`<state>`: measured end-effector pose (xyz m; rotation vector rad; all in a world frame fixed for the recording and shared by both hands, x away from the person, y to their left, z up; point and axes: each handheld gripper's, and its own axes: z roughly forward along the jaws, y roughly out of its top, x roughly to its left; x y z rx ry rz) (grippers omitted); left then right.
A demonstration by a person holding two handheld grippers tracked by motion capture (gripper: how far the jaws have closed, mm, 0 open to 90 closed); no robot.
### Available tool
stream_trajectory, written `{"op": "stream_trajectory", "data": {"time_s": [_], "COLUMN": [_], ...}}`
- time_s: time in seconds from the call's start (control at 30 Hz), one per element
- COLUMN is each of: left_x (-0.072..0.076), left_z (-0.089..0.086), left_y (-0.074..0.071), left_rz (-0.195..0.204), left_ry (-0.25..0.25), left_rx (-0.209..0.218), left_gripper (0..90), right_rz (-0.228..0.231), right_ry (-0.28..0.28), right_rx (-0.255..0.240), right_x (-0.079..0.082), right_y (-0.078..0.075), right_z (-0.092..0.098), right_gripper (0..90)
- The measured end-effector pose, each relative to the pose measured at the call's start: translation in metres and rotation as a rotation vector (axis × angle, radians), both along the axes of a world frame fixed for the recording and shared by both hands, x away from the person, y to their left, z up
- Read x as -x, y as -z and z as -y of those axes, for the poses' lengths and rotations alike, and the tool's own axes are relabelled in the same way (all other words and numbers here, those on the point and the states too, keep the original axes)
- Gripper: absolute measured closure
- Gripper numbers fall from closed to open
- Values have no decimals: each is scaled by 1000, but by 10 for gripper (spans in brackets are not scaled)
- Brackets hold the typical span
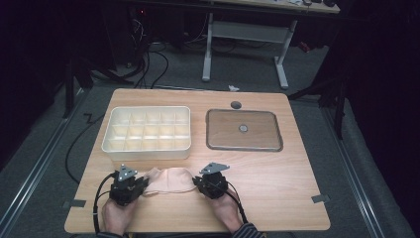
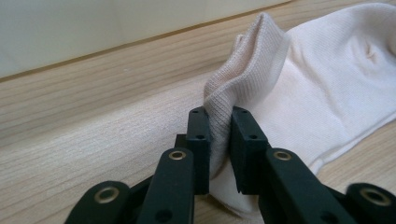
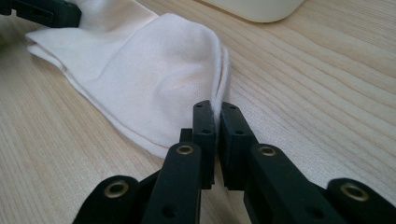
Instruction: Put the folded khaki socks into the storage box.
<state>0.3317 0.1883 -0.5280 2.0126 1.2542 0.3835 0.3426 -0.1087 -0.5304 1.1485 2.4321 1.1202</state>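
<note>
High view shows your left gripper and right gripper each pinching an end of the pale sock near the table's front edge. Lift both ends evenly, keeping it taut. Beyond sit the compartment box and tray on the wooden table; dark room behind.

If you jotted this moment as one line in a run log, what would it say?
left claw: shut on sock cuff | right claw: shut on sock's other end | sock: flat on table | divided box: empty

Dark room, grey floor (cables trailing), white-legged desk behind
</note>
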Motion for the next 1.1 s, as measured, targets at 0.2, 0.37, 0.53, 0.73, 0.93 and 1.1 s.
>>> {"op": "stream_trajectory", "data": {"time_s": [0.2,0.37,0.53,0.73,0.93,1.1], "left_x": [-1,1,1,2,2,1], "left_z": [-2,-1,-1,2,6,12], "left_y": [-1,-4,-9,-14,-18,-21], "left_rz": [-2,4,12,21,18,21], "left_ry": [2,19,29,41,57,71], "left_rx": [36,56,73,86,98,110], "left_gripper": [809,812,812,812,812,812], "right_rz": [4,11,17,25,30,29], "right_ry": [-5,1,3,3,10,18], "right_rx": [-9,-26,-34,-39,-49,-47], "right_x": [1,2,3,3,4,5], "right_y": [-1,-5,-7,-9,-12,-13], "right_z": [1,4,6,9,13,18], "right_gripper": [869,870,870,870,870,870]}}
